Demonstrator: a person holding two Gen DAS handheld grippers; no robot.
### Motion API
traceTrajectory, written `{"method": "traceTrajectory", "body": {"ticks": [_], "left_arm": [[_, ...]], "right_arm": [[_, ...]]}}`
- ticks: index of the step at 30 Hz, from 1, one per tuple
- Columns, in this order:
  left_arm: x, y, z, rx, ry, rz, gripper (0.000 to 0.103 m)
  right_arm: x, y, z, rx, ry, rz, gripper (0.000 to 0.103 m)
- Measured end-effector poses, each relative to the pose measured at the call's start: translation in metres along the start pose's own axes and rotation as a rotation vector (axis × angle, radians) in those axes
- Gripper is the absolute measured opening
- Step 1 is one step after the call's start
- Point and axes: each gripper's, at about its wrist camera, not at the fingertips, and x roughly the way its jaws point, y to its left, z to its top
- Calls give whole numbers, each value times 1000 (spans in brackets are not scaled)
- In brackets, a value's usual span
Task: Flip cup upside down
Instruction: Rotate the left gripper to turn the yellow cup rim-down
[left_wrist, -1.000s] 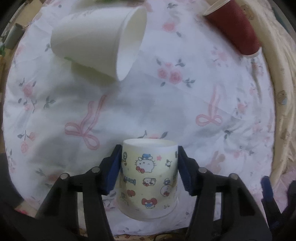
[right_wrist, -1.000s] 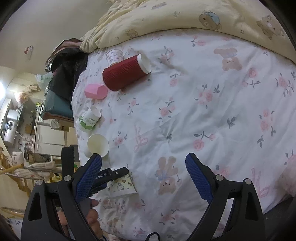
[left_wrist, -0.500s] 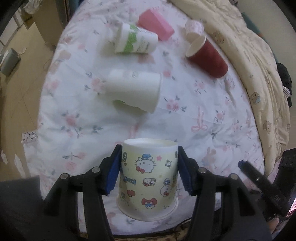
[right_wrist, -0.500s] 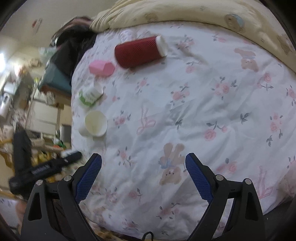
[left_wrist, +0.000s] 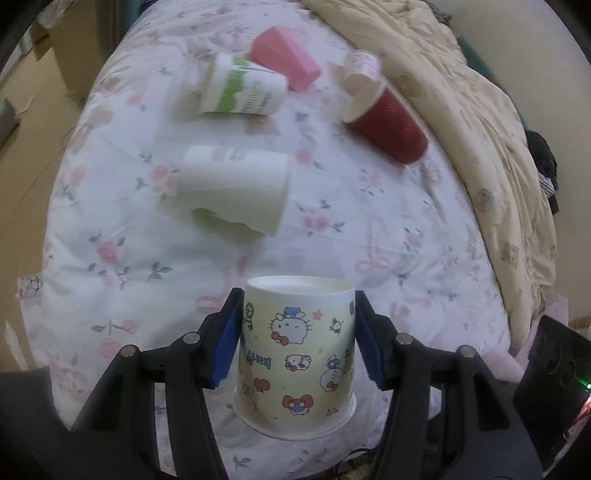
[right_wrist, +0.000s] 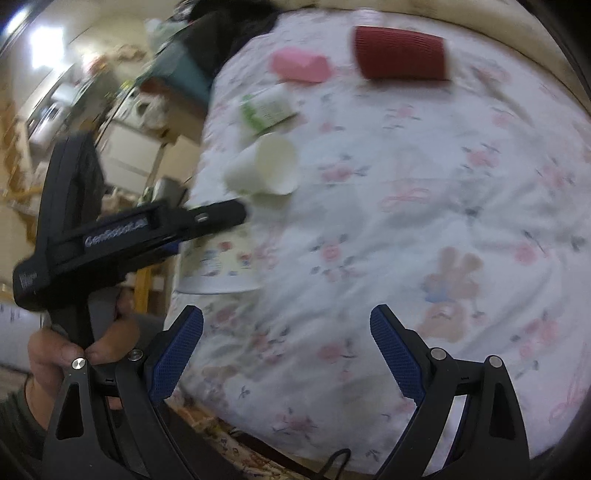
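A cartoon-printed paper cup (left_wrist: 297, 354) is clamped between the blue pads (left_wrist: 223, 349) of the left gripper (left_wrist: 297, 343), its wide rim pointing down toward the camera and its narrow base up; it is carried above the flowered bedspread (left_wrist: 424, 229) at 6 o'clock in the left wrist view. In the right wrist view the same cup (right_wrist: 218, 264) is seen at 9 o'clock, near the bed's edge, partly hidden behind the black body of the left gripper (right_wrist: 207, 221), whose handle is held by the person's hand (right_wrist: 77, 350).

The right gripper (right_wrist: 286, 354) is spread wide with nothing between its pads, above the bedspread (right_wrist: 406, 221).

On the bedspread a plain white cup (left_wrist: 232, 184) is lying on its side at 11 o'clock in the left view. Beyond it, a green-and-white cup (left_wrist: 242, 90) and a pink cup (left_wrist: 284, 59) lie side by side. A red ribbed cup (left_wrist: 384, 118) lies at 1 o'clock with a small pink-patterned cup (left_wrist: 360, 66) just behind its mouth. A cream quilt with bears (left_wrist: 480, 122) is bunched along the right edge.
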Motion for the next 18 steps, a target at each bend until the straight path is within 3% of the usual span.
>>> {"method": "traceTrajectory", "body": {"ticks": [4, 11, 18], "left_arm": [[1, -9, -5, 26, 12, -15, 53], [-3, -14, -9, 40, 21, -36, 54], [-6, -17, -9, 62, 44, -56, 54]], "right_arm": [[9, 12, 1, -35, 16, 43, 94], [21, 6, 1, -14, 48, 29, 94], [22, -14, 4, 47, 47, -60, 94]]}}
